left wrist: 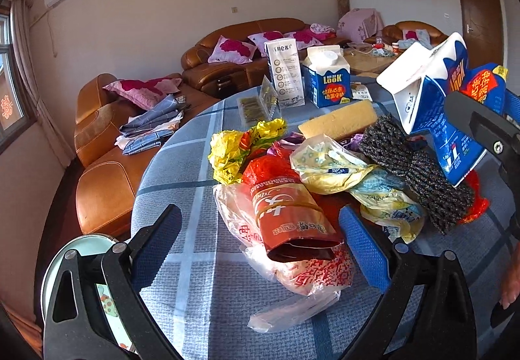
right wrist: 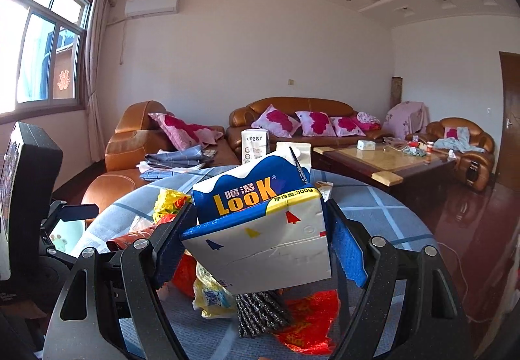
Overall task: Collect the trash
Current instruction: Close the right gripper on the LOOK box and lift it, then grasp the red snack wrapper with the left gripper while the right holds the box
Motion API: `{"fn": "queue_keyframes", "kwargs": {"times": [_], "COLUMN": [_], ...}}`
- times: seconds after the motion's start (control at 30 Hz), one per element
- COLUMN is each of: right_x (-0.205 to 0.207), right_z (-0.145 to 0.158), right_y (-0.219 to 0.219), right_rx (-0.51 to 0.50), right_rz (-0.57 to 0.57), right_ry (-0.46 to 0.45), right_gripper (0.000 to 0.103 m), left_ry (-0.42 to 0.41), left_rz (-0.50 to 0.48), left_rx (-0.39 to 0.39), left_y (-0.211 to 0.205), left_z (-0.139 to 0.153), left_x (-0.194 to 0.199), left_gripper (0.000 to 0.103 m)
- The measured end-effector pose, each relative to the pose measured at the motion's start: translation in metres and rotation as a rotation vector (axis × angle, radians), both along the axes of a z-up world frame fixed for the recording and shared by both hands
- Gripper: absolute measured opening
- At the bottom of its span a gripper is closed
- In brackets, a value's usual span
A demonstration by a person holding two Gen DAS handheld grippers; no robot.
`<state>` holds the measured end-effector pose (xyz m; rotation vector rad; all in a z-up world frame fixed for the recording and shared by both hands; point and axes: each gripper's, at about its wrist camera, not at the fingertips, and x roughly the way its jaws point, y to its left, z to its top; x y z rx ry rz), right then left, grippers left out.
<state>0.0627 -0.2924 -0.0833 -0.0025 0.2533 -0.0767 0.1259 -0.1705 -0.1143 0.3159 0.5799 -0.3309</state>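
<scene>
Round table [left wrist: 182,171] under a blue-grey plaid cloth, a heap of trash in its middle. Right gripper [right wrist: 260,226] pinches a blue-and-white "LOOK" carton [right wrist: 256,230] between its blue pads, carton tilted, lifted clear above the heap; from the left wrist view the same carton [left wrist: 432,106] hangs at upper right, over a dark grey scouring pad [left wrist: 419,165]. Left gripper [left wrist: 260,246] has its jaws spread wide, nothing clamped; between the fingers lies a red foil packet [left wrist: 289,213] with gold lettering, its torn mouth facing the camera, resting on a clear plastic bag [left wrist: 302,282] with red print. Whether the pads touch either one cannot be told. Just behind the packet: a crumpled yellow wrapper [left wrist: 234,148], a pale yellow-and-white plastic bag [left wrist: 328,165], and a yellow sponge block [left wrist: 338,119] lying flat. Farther back on the table, upright: a second LOOK carton [left wrist: 326,80] with a white cap and a tall white carton [left wrist: 286,70] beside it, with a small clear packet [left wrist: 260,100] leaning in front. Red plastic [right wrist: 308,317] shows under the scouring pad in the right wrist view. A pale green bin rim [left wrist: 81,243] sits off the table edge at lower left. Beyond: brown leather sofas [right wrist: 292,113] with pink-and-red cushions, a low coffee table [right wrist: 373,161], folded blue cloth [left wrist: 152,122] on the near sofa.
</scene>
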Motion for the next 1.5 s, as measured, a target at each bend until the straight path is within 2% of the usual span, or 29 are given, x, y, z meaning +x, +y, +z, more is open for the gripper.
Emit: {"fn": "queue_keyframes", "kwargs": {"times": [0.03, 0.1, 0.17, 0.23, 0.4, 0.53, 0.7, 1.1, 1.5], "right_x": [0.001, 0.002, 0.001, -0.001, -0.004, -0.003, 0.01, 0.051, 0.066], "right_z": [0.0, -0.001, -0.002, -0.002, 0.005, 0.012, 0.017, 0.016, 0.059], "right_y": [0.0, 0.001, 0.001, 0.0, 0.004, 0.01, 0.019, 0.039, 0.065], "right_rx": [0.001, 0.005, 0.003, 0.005, -0.001, -0.008, 0.009, 0.066, 0.001], "right_rz": [0.001, 0.007, 0.01, 0.014, 0.027, 0.049, 0.099, 0.208, 0.305], "right_ry": [0.001, 0.005, 0.007, 0.005, -0.012, -0.024, -0.022, 0.037, 0.053], "right_gripper": [0.078, 0.078, 0.078, 0.078, 0.078, 0.078, 0.078, 0.078, 0.078], "left_ry": [0.012, 0.035, 0.064, 0.08, 0.064, 0.006, -0.058, -0.078, -0.104], "left_rz": [0.0, -0.002, -0.012, -0.034, -0.045, -0.041, 0.004, 0.1, 0.181], "left_rx": [0.005, 0.008, -0.012, -0.031, -0.07, -0.097, -0.087, -0.103, -0.096], "left_y": [-0.001, -0.001, 0.001, 0.003, 0.012, 0.023, 0.039, 0.082, 0.118], "left_z": [-0.003, -0.007, -0.008, -0.007, 0.003, 0.019, 0.031, 0.04, 0.042], "left_x": [0.002, 0.006, 0.009, 0.007, 0.002, -0.008, -0.012, -0.01, -0.009], "left_gripper": [0.095, 0.084, 0.06, 0.046, 0.046, 0.045, 0.045, 0.045, 0.045]}}
